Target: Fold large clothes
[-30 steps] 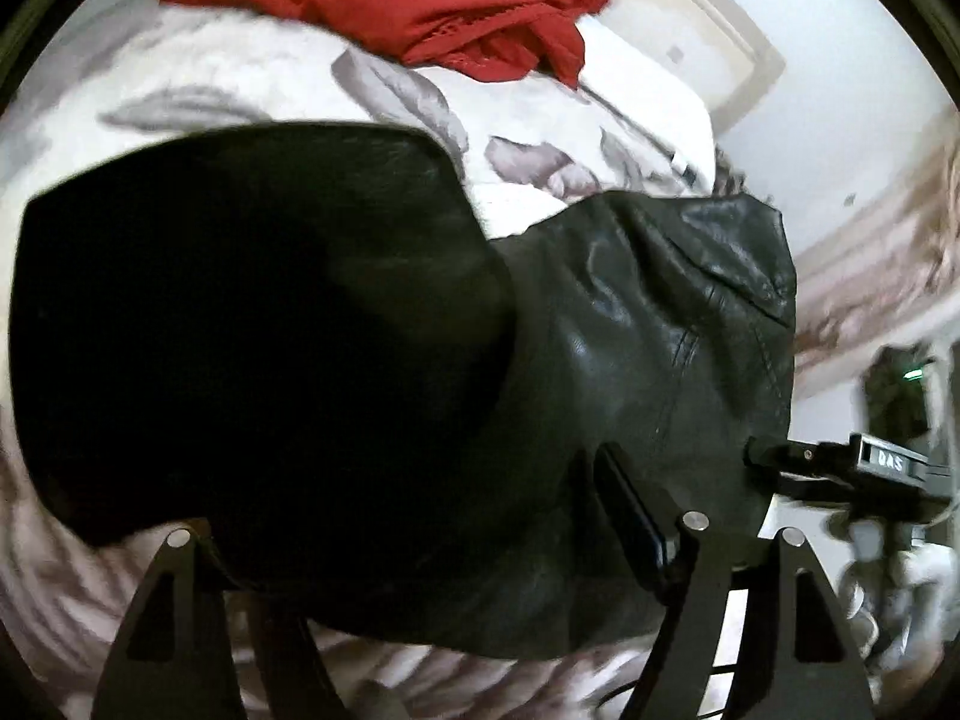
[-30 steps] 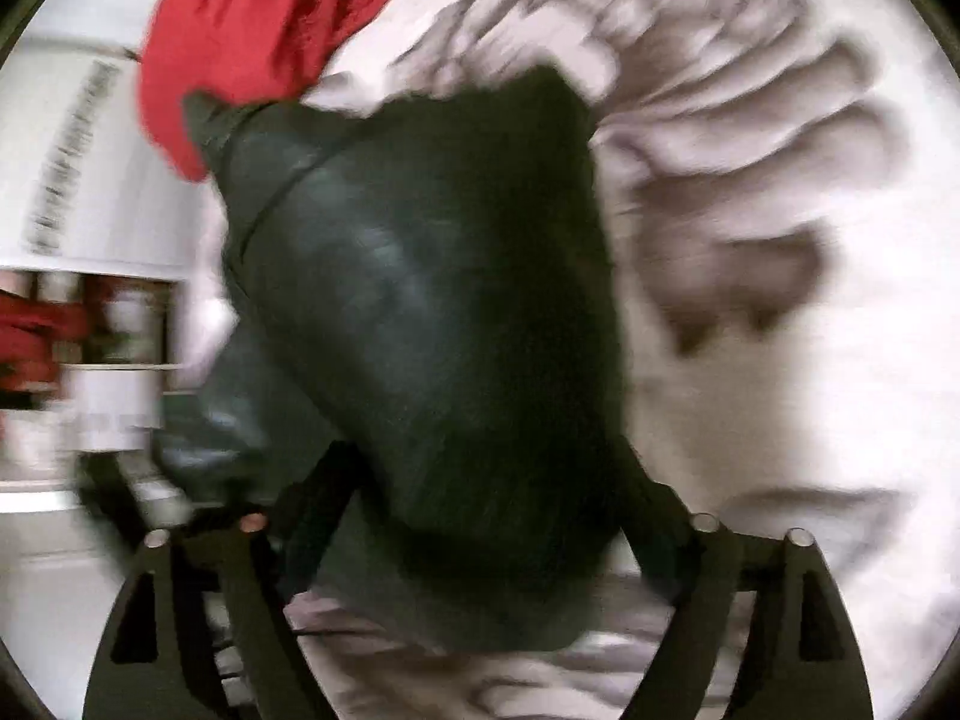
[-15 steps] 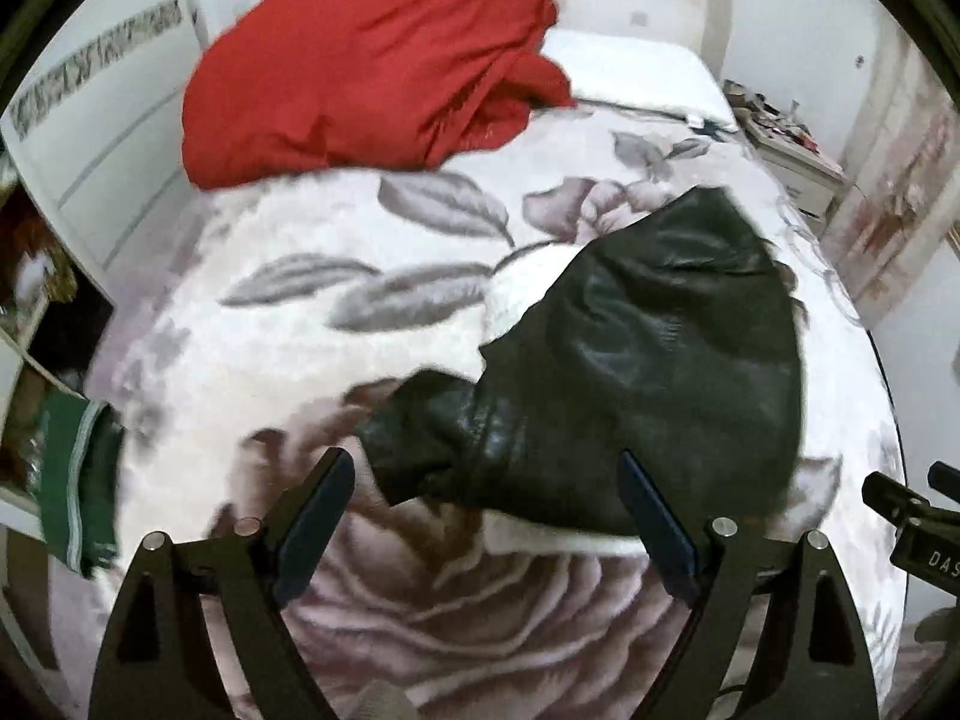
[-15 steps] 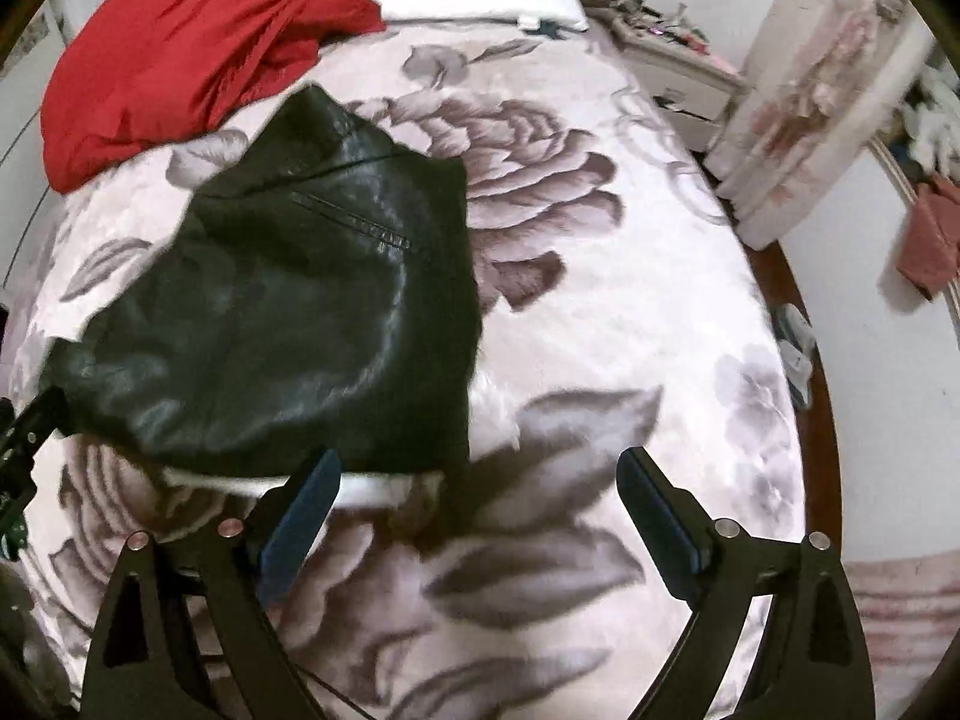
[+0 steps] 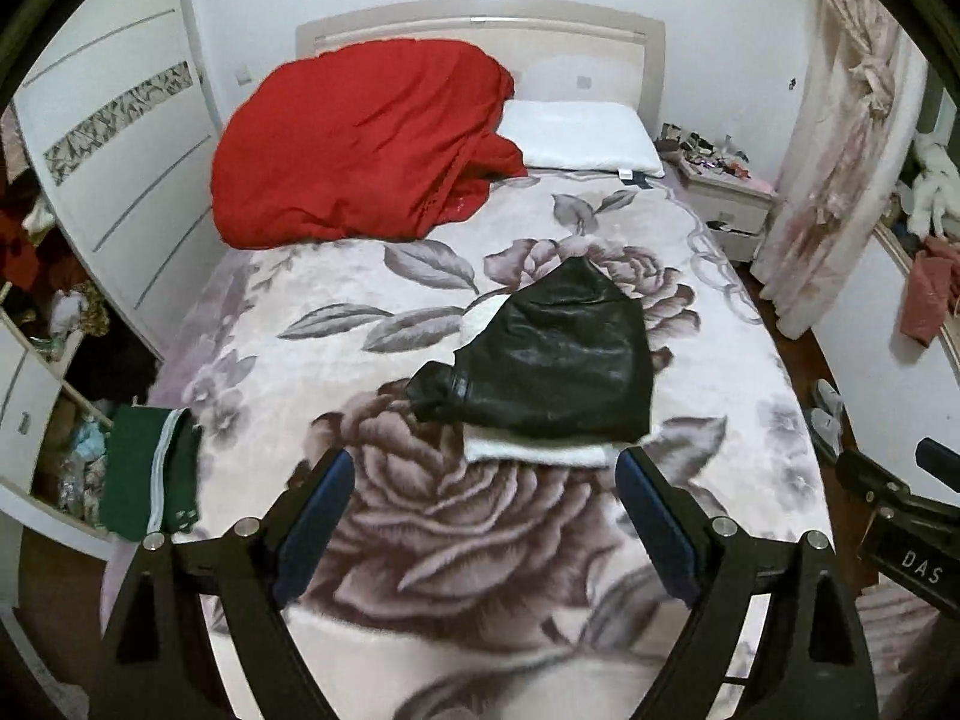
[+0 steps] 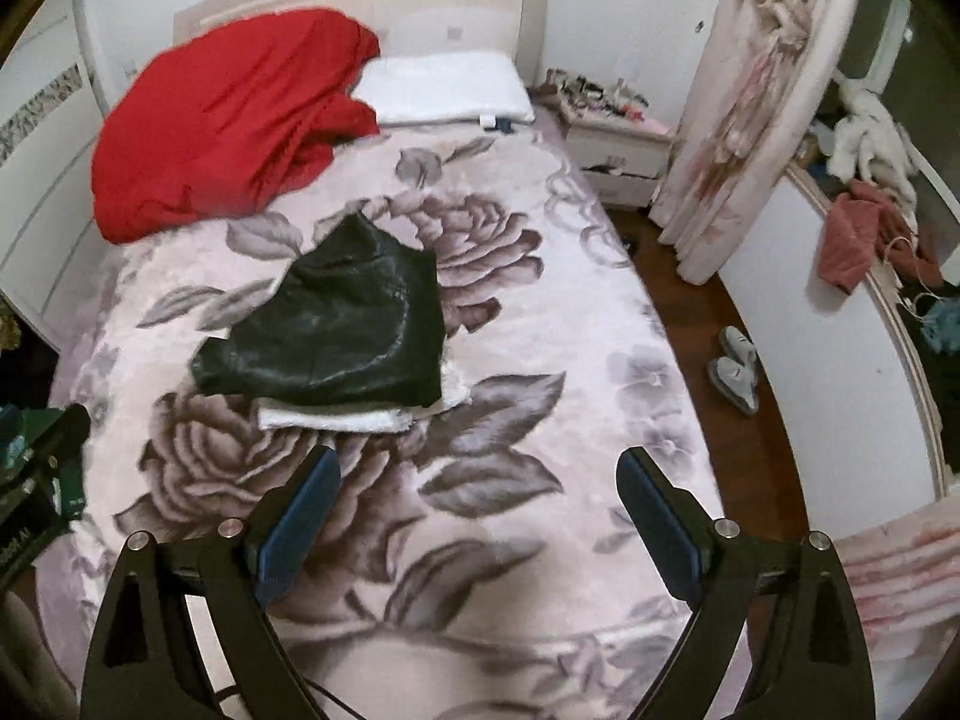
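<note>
The folded black leather jacket (image 5: pixel 558 354) lies on the floral-blanketed bed (image 5: pixel 420 540), just beyond both grippers' jaws. The left gripper (image 5: pixel 480 516) and right gripper (image 6: pixel 477 507) both gape wide, holding nothing. White lining peeks underneath; the sleeves stay hidden.

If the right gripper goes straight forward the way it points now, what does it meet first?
Most likely the floral blanket on the bed. The right gripper is open and empty, and only blanket lies between its fingers. The folded black jacket lies farther on, to the left. Depth is unclear.
</note>
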`<state>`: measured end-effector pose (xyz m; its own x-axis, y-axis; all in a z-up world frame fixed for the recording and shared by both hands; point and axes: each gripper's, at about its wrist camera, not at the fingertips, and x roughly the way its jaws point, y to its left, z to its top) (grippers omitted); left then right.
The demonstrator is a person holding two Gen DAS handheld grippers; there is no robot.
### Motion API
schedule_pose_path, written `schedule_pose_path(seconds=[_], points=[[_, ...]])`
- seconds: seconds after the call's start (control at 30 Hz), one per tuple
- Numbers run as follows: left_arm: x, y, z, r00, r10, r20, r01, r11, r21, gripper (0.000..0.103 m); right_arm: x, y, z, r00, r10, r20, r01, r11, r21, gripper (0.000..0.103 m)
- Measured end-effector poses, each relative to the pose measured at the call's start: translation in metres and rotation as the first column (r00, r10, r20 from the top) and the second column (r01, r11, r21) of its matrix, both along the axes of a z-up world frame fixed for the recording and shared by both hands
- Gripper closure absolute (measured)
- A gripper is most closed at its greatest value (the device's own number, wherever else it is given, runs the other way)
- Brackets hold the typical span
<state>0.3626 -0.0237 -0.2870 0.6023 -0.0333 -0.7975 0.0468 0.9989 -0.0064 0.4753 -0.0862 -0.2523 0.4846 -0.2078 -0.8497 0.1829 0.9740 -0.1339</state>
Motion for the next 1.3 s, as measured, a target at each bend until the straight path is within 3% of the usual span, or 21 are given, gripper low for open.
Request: schedule_pose_path(seconds=[0.33,0.53,0.7,0.77,0.83,1.3], points=[[-0.105,0.0,0.099,0.996,0.048,0.068,-0.048,0.999,-0.016,0.014,-0.127,-0.002,0.137,0.993,0.028,0.116,-0.026,0.999,-0.018,0.008],[-0.15,-0.002,0.13,0.993,0.049,0.107,-0.048,0.999,-0.019,0.014,-0.191,0.001,0.188,0.983,0.065,0.173,-0.06,0.998,-0.031,0.008],[-0.179,-0.004,0.145,0.988,0.059,0.142,-0.057,0.998,-0.019,0.014,-0.226,0.005,0.215,0.975,0.085,0.204,-0.083,0.996,-0.022,0.005],[-0.188,-0.004,0.151,0.985,0.059,0.162,-0.056,0.998,-0.025,0.006,-0.241,0.01,0.224,0.971,0.097,0.219,-0.09,0.995,-0.043,0.004],[-0.195,-0.003,0.156,0.98,0.065,0.188,-0.061,0.998,-0.024,0.006,-0.254,0.013,0.233,0.964,0.104,0.245,-0.092,0.994,-0.058,0.003],[-0.218,-0.003,0.171,0.963,0.075,0.259,-0.078,0.997,0.001,0.005,-0.272,0.016,0.255,0.949,0.117,0.292,-0.114,0.993,-0.028,0.002]])
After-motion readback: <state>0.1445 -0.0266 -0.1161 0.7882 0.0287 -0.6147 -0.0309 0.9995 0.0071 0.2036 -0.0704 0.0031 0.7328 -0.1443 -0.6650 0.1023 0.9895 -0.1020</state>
